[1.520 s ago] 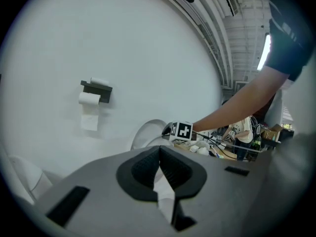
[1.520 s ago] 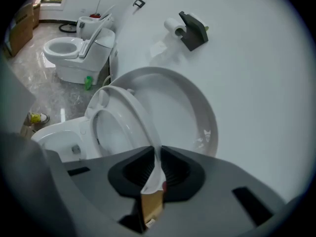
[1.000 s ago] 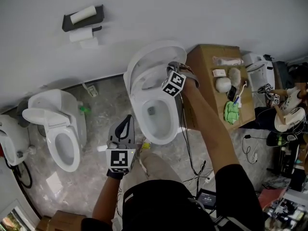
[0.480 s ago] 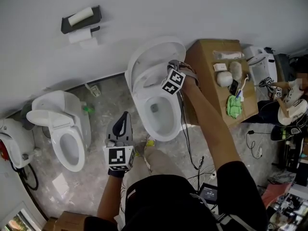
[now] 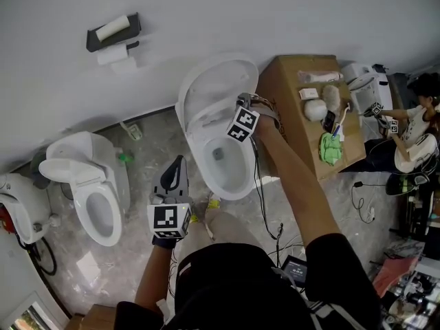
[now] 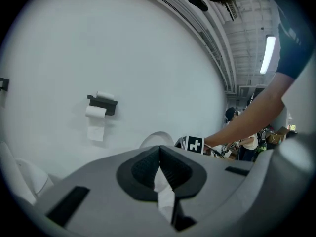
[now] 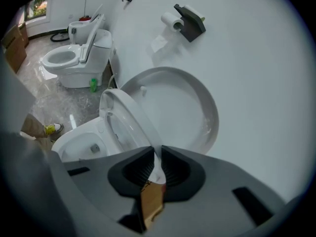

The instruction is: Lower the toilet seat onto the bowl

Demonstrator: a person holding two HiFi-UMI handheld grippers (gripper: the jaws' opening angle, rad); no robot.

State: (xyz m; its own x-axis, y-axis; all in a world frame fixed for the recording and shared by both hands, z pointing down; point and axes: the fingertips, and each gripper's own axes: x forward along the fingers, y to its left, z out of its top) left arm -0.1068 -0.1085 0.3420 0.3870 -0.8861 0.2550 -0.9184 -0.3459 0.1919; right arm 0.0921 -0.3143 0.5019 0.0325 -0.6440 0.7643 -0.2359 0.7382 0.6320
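Progress: partway | right hand-held gripper [image 7: 158,154] clenched on rim of white plastic oval toilet seat [image 7: 129,118] | seat tilted off upright white lid [image 7: 185,107], not yet on white ceramic bowl [image 7: 74,144] | left hand-held gripper [image 6: 159,152] closed, empty | left to do: lower seat flat, release.

A plain white wall [image 5: 289,12] carries a black toilet-paper holder [image 5: 113,31] with two rolls. The floor [image 5: 141,146] is grey marbled stone. A second white toilet [image 5: 103,184] stands left, a cardboard box [image 5: 285,91] right, with cables [image 5: 357,215] trailing nearby. A strip light [image 6: 269,53] glows overhead.
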